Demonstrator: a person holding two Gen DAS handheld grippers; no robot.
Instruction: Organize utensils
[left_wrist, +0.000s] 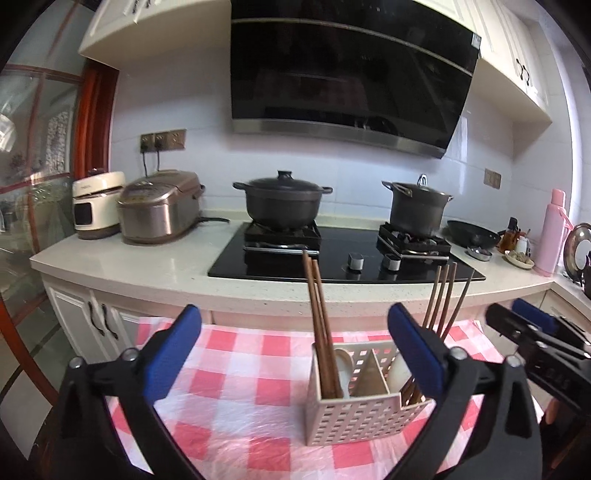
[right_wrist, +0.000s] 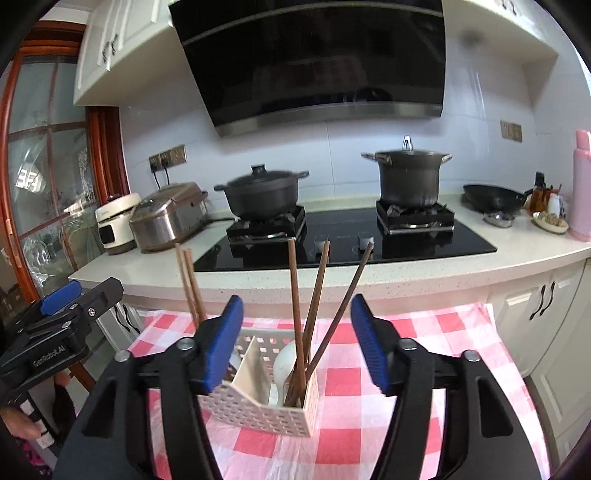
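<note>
1. The left gripper is seen with its blue-padded jaws spread wide; nothing is pinched between them.
2. The right gripper is likewise held spread, its pads standing clear on either side of the chopsticks and pressing on none of them.
3. Between and just beyond both sets of jaws a cream, perforated utensil holder is stood upright on a pink-and-white checked tablecloth — it is divided into compartments by slanted partitions.
4. Two brown chopsticks are stood together in the holder's left compartment, leaning slightly left.
5. A second bundle of chopsticks is placed in the right compartment, fanned apart at the tops, with a white spoon beside them in the same compartment.
6. In the left wrist view another white spoon is seen just right of the left pair; which compartment it sits in cannot be told.
7. In each view the other gripper is visible at the frame edge, and in the right wrist view a hand is seen at the lower left.
8. Beyond the cloth, a pale countertop carries a black gas hob with two lidded pots — a rice cooker is set to the left.
</note>
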